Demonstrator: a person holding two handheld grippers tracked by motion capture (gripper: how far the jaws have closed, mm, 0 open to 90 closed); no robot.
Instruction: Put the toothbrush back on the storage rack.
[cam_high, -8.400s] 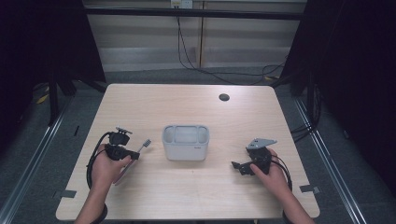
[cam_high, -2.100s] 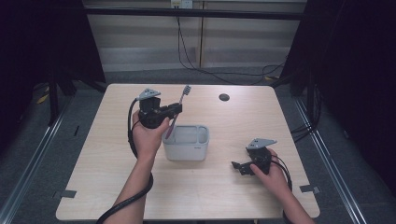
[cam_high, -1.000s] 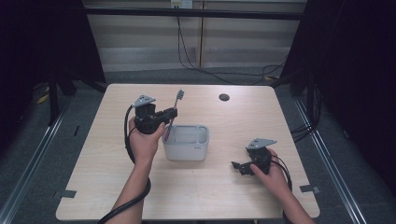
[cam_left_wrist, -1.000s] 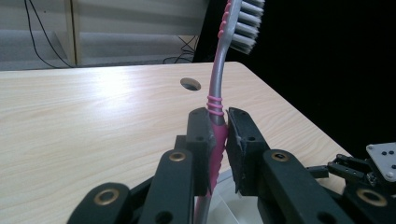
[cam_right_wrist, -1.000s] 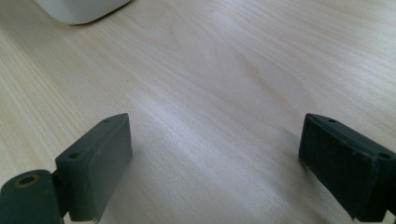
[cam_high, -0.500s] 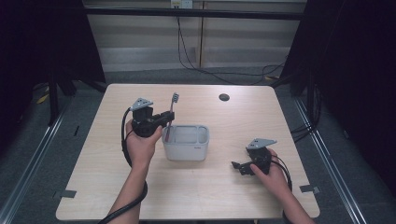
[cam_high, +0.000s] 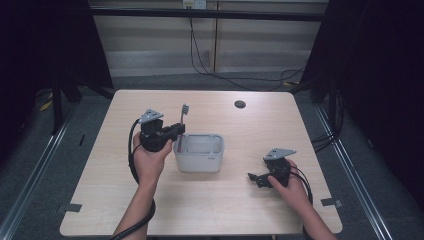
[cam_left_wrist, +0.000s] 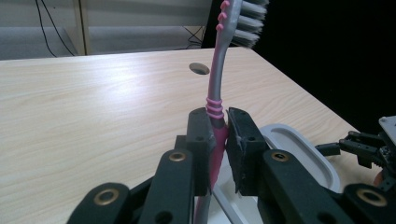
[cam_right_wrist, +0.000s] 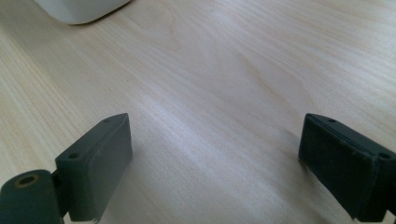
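Pink toothbrush (cam_left_wrist: 215, 122), pinched upright by the left hand-held gripper (cam_left_wrist: 218, 140), could snag the holder (cam_high: 199, 152) rim at three o'clock; right hand-held gripper (cam_right_wrist: 215, 163) rests spread.

A pale wooden table (cam_high: 210, 210) with a round cable hole (cam_high: 240, 104) near its far edge. A grey-white tub (cam_high: 199, 159) sits near the middle, and the right gripper (cam_high: 261, 179) rests nearer the front right.

1. You can read no text, number or sign anywhere.
2. The white container (cam_high: 199, 152) bears a small dark mark on its front wall, too small to read.
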